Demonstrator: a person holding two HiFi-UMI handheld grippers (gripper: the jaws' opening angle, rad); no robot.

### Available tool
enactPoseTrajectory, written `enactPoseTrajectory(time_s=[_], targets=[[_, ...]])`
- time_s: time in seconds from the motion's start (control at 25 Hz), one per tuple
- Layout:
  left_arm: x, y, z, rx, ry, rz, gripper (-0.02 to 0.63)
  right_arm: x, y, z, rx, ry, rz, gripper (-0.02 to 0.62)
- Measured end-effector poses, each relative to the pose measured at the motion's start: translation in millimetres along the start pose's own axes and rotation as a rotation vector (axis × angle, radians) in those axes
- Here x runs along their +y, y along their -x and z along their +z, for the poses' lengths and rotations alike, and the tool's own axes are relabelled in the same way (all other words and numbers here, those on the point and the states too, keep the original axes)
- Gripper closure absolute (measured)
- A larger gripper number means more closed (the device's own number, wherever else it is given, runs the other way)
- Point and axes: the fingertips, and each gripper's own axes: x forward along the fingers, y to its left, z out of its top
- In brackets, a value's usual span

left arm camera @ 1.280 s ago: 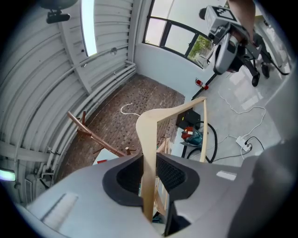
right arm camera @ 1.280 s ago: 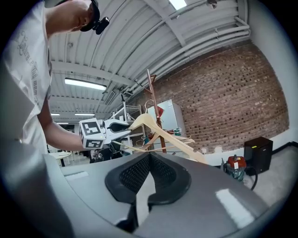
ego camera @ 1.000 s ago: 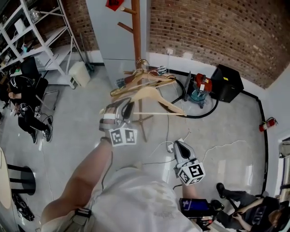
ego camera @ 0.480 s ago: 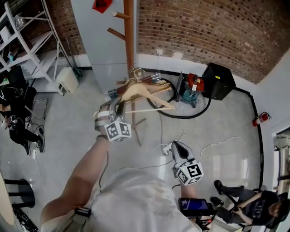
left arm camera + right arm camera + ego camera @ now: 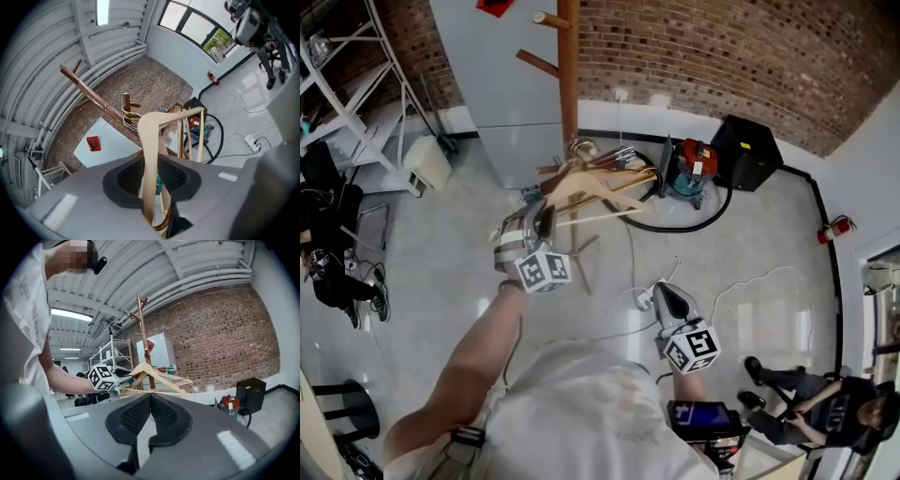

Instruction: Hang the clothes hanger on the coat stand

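Note:
A pale wooden hanger reaches from my left gripper up to the wooden coat stand. Its metal hook sits at a peg among other hangers. In the left gripper view the hanger's arm runs between the jaws of the left gripper. The jaws are opening and thin gaps show beside the wood. My right gripper hangs low at the right, away from the stand. It is shut with nothing between its pads. The right gripper view also shows the hanger.
Several darker hangers hang on the stand. Behind it stand a red and teal vacuum with a black hose, a black box and a brick wall. White shelving stands at the left. People sit at the left and bottom right.
The left gripper has carried the pale hanger up and towards the coat stand, in among the other hangers. The right gripper has barely moved.

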Motion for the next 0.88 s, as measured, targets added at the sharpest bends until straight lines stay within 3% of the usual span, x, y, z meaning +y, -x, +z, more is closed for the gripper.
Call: enactPoseTrajectory(time_s=[0.2, 0.48, 0.76, 0.88], targets=[[7.2, 5.0, -4.2, -0.027, 0.067, -0.035, 0.509, 1.9, -15.0, -5.1, 0.006, -0.015, -0.016, 0.581], [7.4, 27.7, -6.7, -0.049, 0.251, -0.109, 0.514, -3.6, -24.7, 0.4, 0.010, -0.018, -0.037, 0.581], [-31.8, 75.8, 10.2, -0.121, 0.581, -0.264, 0.554, -1.7, -33.8, -4.9, 0.014, -0.029, 0.000, 0.581], [-52.0, 91.5, 13.0, -0.136, 0.667, -0.352, 0.579, 3.5, -40.3, -2.1, 0.017, -0.021, 0.030, 0.581]])
